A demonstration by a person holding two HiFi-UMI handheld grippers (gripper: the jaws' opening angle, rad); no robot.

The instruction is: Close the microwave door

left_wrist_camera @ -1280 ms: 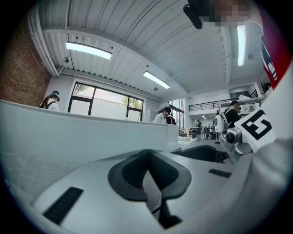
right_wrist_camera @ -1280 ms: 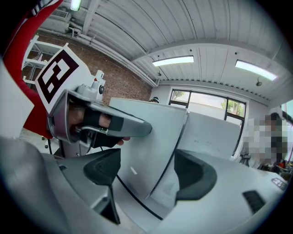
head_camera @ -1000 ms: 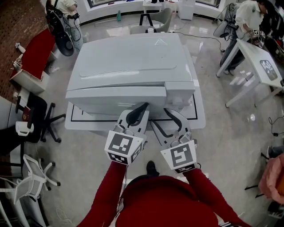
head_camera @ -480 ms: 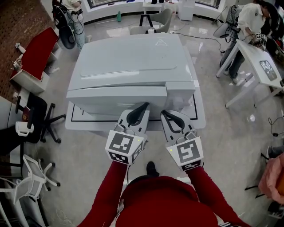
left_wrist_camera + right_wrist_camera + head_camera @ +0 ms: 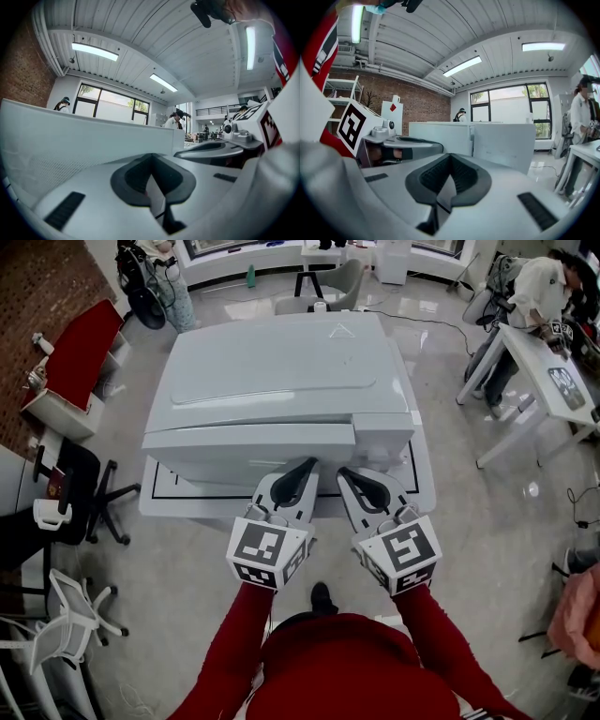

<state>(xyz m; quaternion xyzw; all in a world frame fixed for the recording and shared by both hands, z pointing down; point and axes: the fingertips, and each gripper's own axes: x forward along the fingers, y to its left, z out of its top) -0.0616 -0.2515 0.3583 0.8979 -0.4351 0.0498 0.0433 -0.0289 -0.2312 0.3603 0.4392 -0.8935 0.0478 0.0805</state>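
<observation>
Left hand-held gripper (image 5: 308, 466) and right hand-held gripper (image 5: 343, 472) — both closed, empty — face boxy microwave (image 5: 281, 371).

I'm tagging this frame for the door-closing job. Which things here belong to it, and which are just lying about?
Job: microwave; left gripper, jaws shut; right gripper, jaws shut.
Lying about: red sofa; black office chair; white chair; green bottle; white desk.
</observation>
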